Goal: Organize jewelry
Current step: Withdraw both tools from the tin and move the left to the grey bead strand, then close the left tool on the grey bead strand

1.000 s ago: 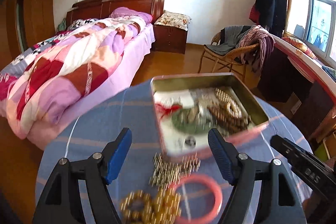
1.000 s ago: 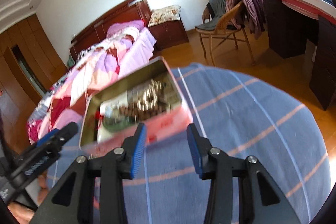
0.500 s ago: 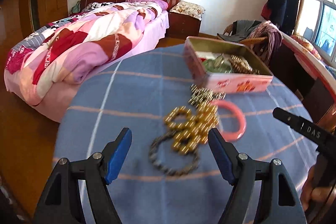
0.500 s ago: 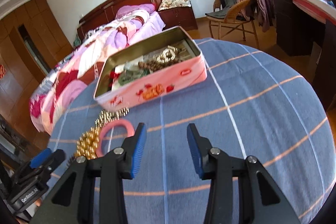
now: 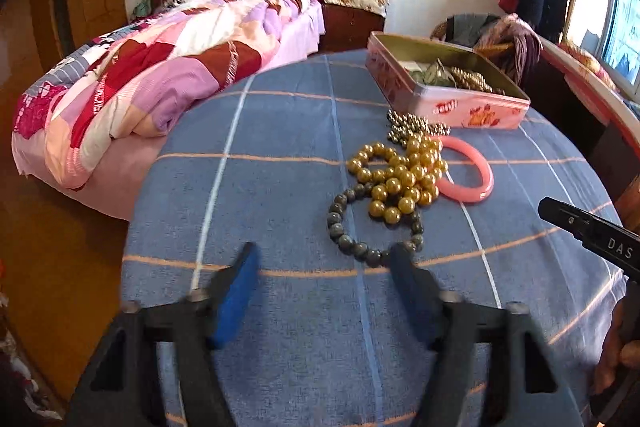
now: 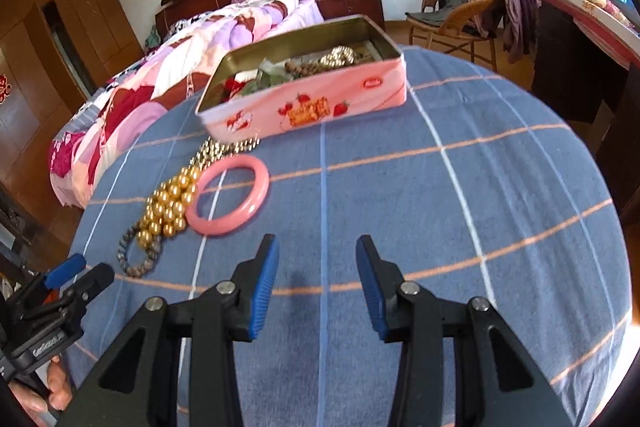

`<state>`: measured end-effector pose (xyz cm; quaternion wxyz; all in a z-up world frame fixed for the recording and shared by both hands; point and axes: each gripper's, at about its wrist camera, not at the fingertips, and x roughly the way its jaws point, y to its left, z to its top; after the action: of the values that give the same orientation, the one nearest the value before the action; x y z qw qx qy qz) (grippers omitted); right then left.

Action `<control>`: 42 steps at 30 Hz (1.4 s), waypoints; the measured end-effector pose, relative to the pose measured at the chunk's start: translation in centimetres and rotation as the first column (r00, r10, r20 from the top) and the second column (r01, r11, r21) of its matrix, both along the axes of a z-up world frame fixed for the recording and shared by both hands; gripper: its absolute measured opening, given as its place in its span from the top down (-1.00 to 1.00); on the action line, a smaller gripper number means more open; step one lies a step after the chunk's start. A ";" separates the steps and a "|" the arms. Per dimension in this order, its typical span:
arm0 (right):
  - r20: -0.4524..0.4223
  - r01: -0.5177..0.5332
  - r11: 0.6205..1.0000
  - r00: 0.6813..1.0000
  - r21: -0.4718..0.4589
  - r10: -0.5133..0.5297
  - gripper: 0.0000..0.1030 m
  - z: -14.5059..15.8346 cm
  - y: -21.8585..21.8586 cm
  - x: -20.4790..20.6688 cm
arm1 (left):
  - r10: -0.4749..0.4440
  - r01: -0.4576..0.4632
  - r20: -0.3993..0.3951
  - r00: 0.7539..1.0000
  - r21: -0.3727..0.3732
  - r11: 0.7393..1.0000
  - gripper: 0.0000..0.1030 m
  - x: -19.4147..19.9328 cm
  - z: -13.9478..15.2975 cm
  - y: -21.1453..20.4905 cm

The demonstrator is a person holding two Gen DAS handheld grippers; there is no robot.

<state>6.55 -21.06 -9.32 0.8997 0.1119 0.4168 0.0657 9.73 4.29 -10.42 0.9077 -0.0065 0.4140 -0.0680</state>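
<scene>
Pink tin [image 6: 308,99]: stands open, lidless, toward the far edge of the round table [image 6: 500,211]; it already holds beads and other pieces, so I judge it the place where the loose jewelry is meant to go.
Loose pile: lies on the blue checked cloth just in front of the tin's near long wall, close enough for short carries into it.
Small metallic beads [image 5: 414,125]: nearest the tin, touching or almost touching its wall; the right wrist view shows them partly tucked under its near corner.
Gold bead strand [image 5: 400,173]: heaped in the middle of the pile, overlapping the pink bangle's rim on one side and the dark bracelet on the other.
Pink bangle [image 6: 228,201]: lies flat, on the pile's right side, toward the table's middle.
Dark stone bracelet [image 5: 362,227]: the piece nearest the table's near edge, partly under the gold strand.
Left gripper [image 5: 324,269]: jaws wide apart, holding nothing, hovering over the near-left part of the table; the dark bracelet lies just ahead, its near arc meeting the right fingertip in the left wrist view.
Right gripper [image 6: 316,267]: jaws apart and empty, over bare cloth near the table's near edge; the bangle lies ahead and to its left, the tin farther ahead.
Likely first pick: the dark bracelet, judged from the left gripper's position.
</scene>
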 end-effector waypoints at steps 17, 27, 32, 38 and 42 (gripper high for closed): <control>-0.023 0.006 1.000 1.000 0.016 -0.005 0.13 -0.5 0.1 0.1 | -0.055 0.060 -0.061 0.997 0.084 0.995 0.85 2.3 -0.7 -2.1; -0.020 0.009 0.999 1.000 0.051 -0.008 0.13 -0.5 -0.2 -0.1 | -0.083 0.083 0.006 0.997 -0.075 0.994 0.86 -0.4 1.3 -0.4; -0.020 0.009 0.999 1.000 0.051 -0.008 0.13 -0.5 -0.3 -0.1 | -0.103 0.109 0.075 0.992 -0.078 0.991 0.86 -2.0 3.2 -0.1; 0.003 -0.021 0.998 1.000 0.063 0.021 0.13 0.0 0.1 0.5 | -0.106 0.122 0.135 0.985 -0.121 0.985 0.86 -2.4 5.2 0.4; 0.041 -0.038 0.999 0.998 0.009 0.037 0.13 1.2 1.9 2.3 | -0.100 0.124 0.169 0.981 -0.139 0.982 0.86 -2.5 6.2 0.5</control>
<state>8.83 -19.19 -8.11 0.9062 0.1069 0.3999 0.0869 7.22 4.75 -4.19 0.9299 -0.0455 0.3326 -0.1501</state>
